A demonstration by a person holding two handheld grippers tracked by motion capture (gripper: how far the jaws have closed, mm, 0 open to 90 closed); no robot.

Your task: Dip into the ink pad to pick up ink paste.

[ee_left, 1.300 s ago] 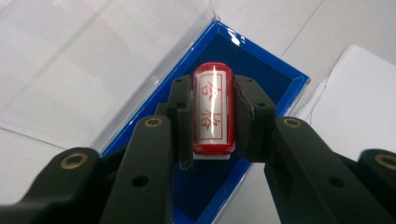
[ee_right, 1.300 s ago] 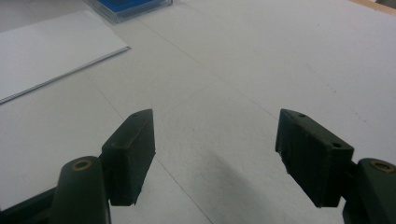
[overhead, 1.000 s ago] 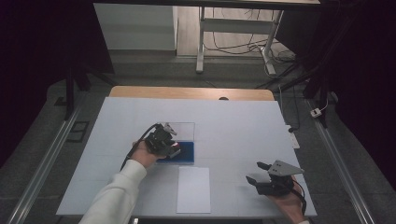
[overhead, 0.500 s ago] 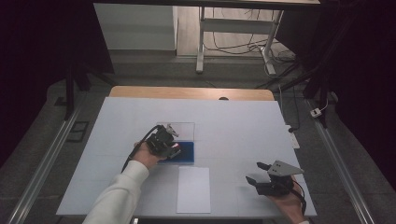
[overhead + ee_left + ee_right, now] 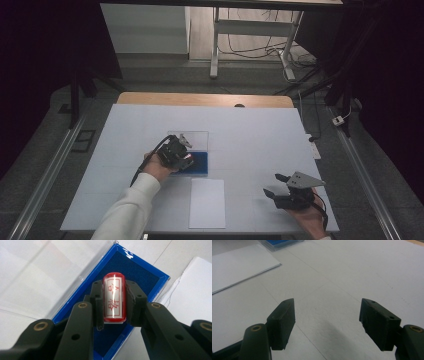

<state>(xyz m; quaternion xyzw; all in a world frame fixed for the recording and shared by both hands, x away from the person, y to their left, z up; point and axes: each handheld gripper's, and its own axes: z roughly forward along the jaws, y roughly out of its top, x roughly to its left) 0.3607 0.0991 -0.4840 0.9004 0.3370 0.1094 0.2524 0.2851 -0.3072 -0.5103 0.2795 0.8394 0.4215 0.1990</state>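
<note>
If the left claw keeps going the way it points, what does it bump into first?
Probably the blue ink pad. The left claw is shut on a red stamp and points down at the pad just beyond it, though how far above the pad it is remains unclear.

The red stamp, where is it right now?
The red stamp sits clamped in the left gripper, held over the blue ink pad; in the high view that is left of centre, just beyond the white paper sheet.
</note>
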